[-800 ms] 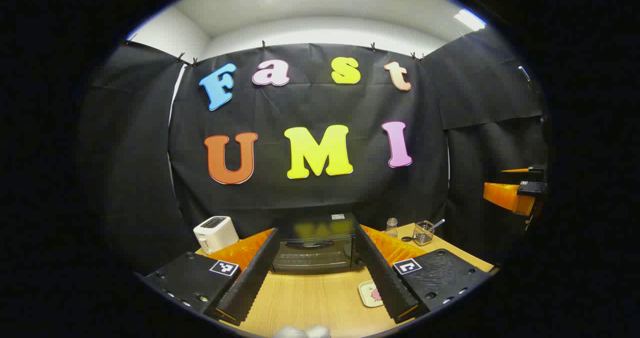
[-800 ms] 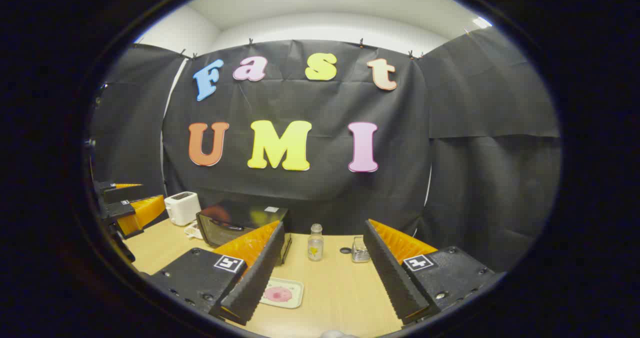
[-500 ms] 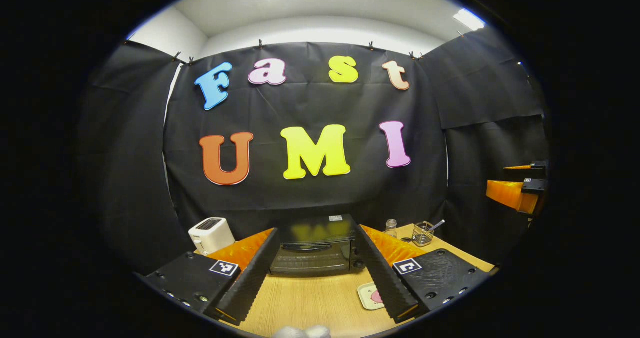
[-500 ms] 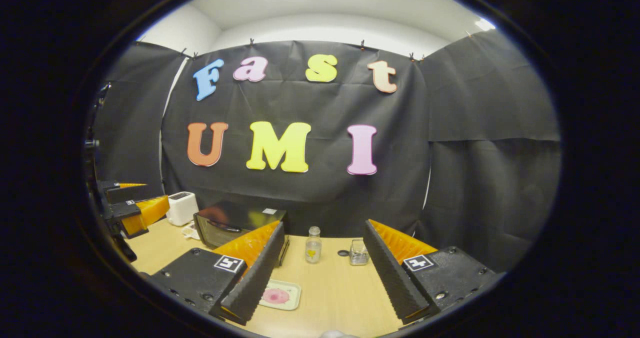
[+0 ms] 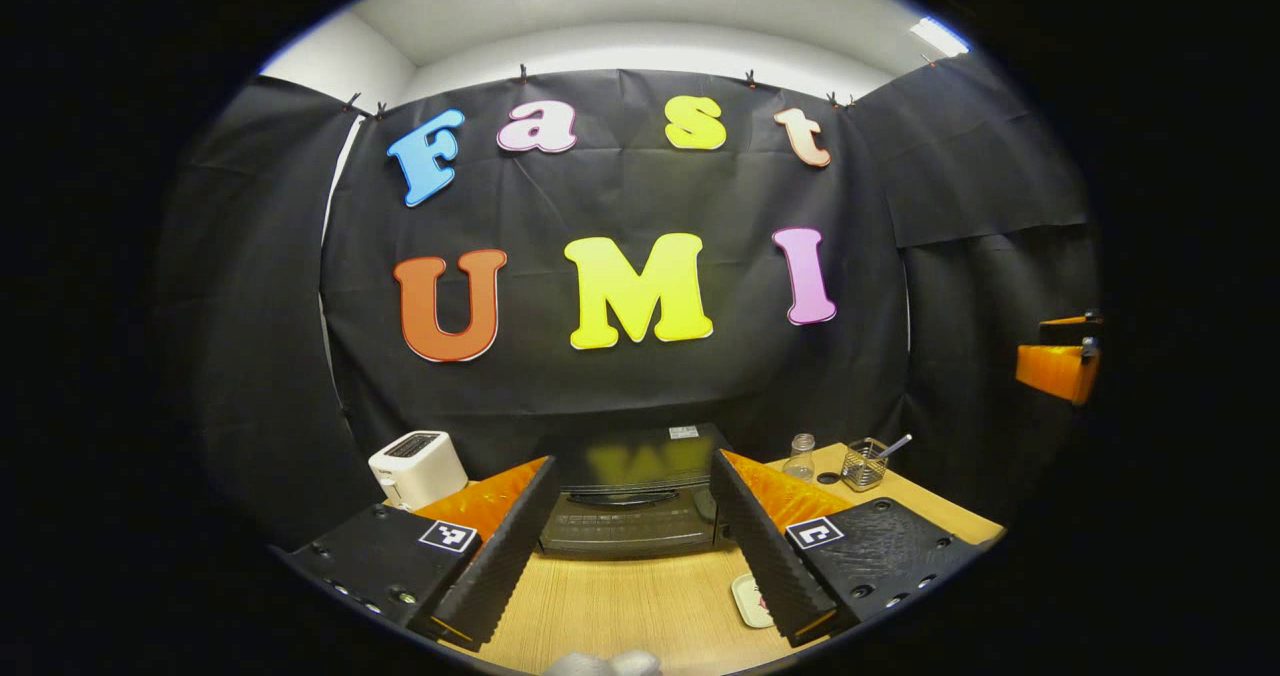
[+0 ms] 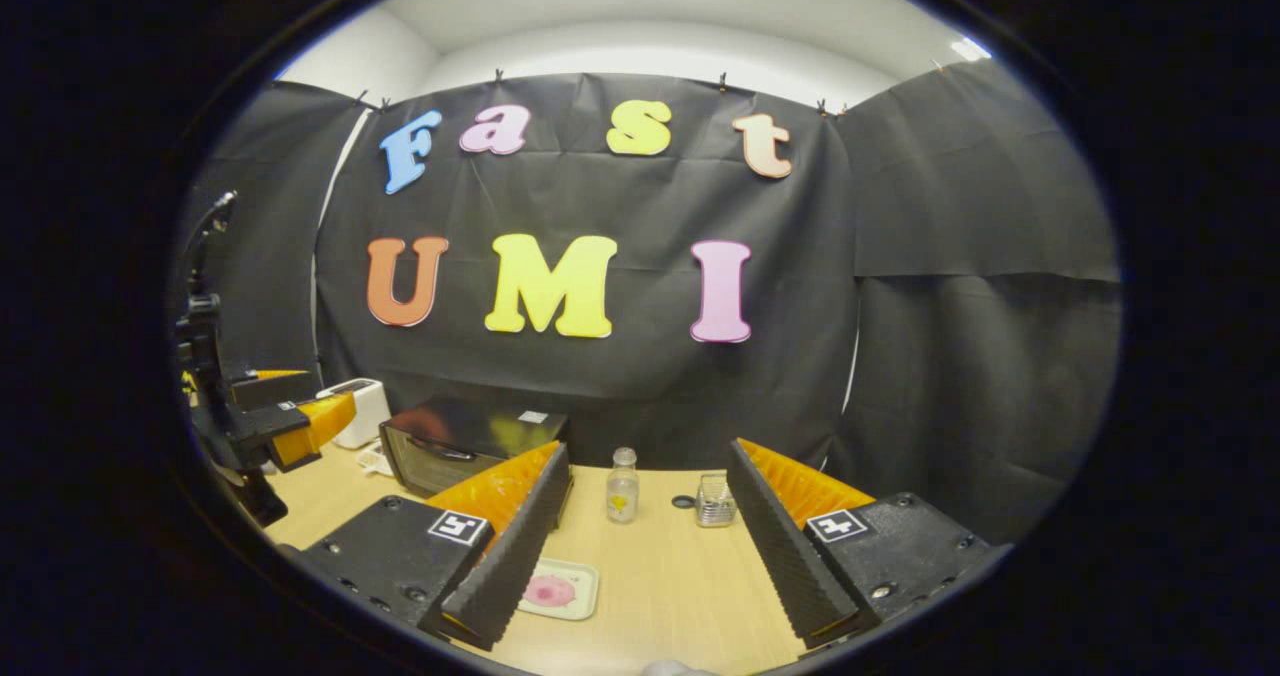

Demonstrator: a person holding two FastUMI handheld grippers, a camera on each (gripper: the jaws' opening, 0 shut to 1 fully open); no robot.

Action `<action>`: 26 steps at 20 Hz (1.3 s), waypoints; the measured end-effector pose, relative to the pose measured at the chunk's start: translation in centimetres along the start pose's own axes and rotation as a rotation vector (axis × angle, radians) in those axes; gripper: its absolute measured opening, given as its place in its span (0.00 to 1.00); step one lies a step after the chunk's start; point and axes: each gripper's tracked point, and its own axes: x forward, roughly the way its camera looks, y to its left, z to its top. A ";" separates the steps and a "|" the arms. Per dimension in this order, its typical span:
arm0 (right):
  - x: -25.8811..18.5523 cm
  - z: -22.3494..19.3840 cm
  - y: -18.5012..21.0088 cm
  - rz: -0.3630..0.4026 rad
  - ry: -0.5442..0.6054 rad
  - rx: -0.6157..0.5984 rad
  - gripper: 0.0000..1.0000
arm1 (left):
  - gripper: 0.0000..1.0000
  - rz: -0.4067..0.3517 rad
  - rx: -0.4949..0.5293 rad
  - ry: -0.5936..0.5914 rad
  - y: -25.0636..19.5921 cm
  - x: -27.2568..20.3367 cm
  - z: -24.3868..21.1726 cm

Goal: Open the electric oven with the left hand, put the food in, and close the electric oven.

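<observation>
A black electric oven stands at the back of the wooden table with its door shut and a handle along the door's top. In the left gripper view my left gripper is open and empty, facing the oven from a short way off. A pale tray with pink food lies on the table in front of my right gripper, which is open and empty above the table. The tray peeks out beside the left gripper's right finger. The oven sits to the left in the right gripper view.
A white toaster stands left of the oven. Right of the oven are a small glass bottle, a dark lid and a wire holder. The left gripper shows at the far left of the right gripper view.
My left gripper has moved closer to the oven and a little to the right. The right gripper has drifted slightly; both stay open.
</observation>
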 end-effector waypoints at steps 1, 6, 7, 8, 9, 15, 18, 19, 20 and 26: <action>0.0 0.2 -0.2 -0.008 -0.002 0.001 0.96 | 0.96 0.002 -0.007 -0.004 0.2 1.1 -0.3; -0.2 0.2 -1.3 -0.062 0.022 -0.006 0.96 | 0.96 0.009 -0.027 0.012 0.9 7.0 -2.2; -0.3 0.1 -1.4 -0.070 0.030 -0.006 0.96 | 0.96 0.009 -0.025 0.024 0.9 8.2 -3.0; -0.5 0.0 -1.6 -0.080 0.037 -0.007 0.96 | 0.96 0.008 -0.029 0.030 0.9 9.4 -3.6; -0.5 -0.1 -1.7 -0.089 0.044 -0.008 0.96 | 0.96 0.008 -0.030 0.048 1.0 10.5 -4.5; -1.2 -1.9 -1.7 -0.138 0.106 -0.004 0.96 | 0.97 -0.001 -0.038 0.136 1.0 16.0 -9.7; -1.3 -3.0 -1.5 -0.157 0.133 -0.002 0.96 | 0.97 -0.017 -0.043 0.172 0.4 17.6 -11.6; -1.3 -3.3 -1.4 -0.161 0.143 0.001 0.96 | 0.97 -0.019 -0.041 0.182 0.3 18.1 -12.1; -1.4 -3.6 -1.2 -0.164 0.150 0.004 0.96 | 0.96 -0.017 -0.037 0.190 0.3 18.5 -12.7; -1.2 -3.5 -0.3 -0.162 0.147 0.005 0.96 | 0.98 -0.026 -0.026 0.223 0.4 18.9 -14.3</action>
